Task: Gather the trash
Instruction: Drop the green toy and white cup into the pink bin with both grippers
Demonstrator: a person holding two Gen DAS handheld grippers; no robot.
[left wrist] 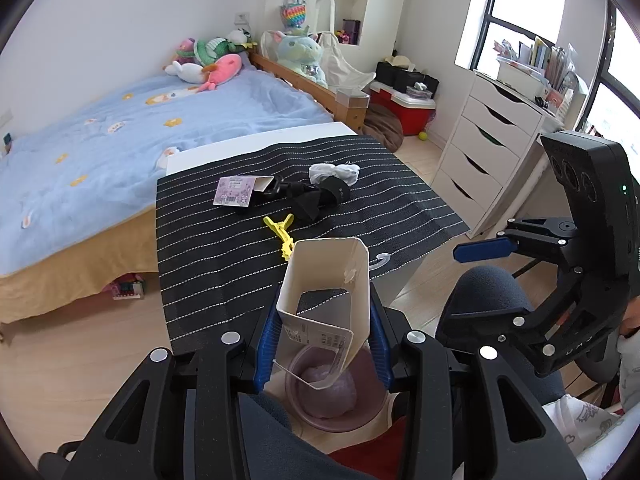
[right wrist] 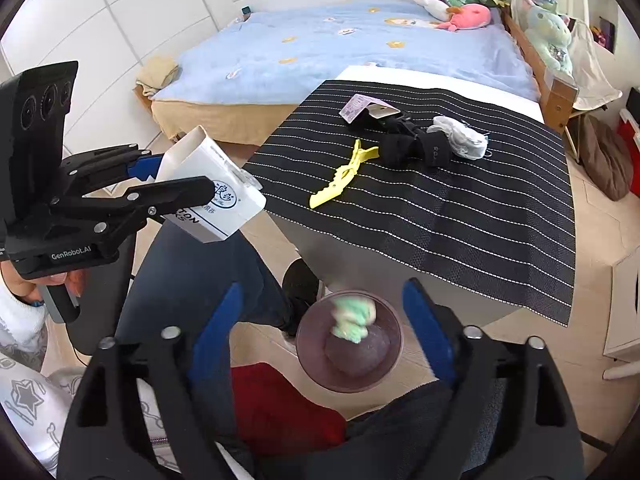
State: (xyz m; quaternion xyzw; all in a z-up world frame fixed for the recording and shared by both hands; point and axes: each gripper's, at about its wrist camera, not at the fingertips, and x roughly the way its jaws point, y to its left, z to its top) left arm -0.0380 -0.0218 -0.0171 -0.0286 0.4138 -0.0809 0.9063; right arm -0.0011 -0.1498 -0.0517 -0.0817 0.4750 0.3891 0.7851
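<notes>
Trash lies in two places here. A pale green crumpled wad (right wrist: 354, 320) sits blurred at the mouth of the purple bin (right wrist: 312, 364) on the floor, directly between the spread blue pads of the right gripper (right wrist: 326, 332), which is released and touches nothing. The left gripper (left wrist: 324, 328) is clenched on an empty white carton (left wrist: 326, 280), held above the same bin beside the person's dark trouser leg (left wrist: 484, 292). On the tabletop, the striped black mat (right wrist: 460, 216) carries a yellow clip (right wrist: 344, 174), a small printed package (right wrist: 358, 106), black fabric (right wrist: 404, 140) and a white bundle (right wrist: 460, 136) just beside it. A blue bed (right wrist: 340, 44) stands behind.
</notes>
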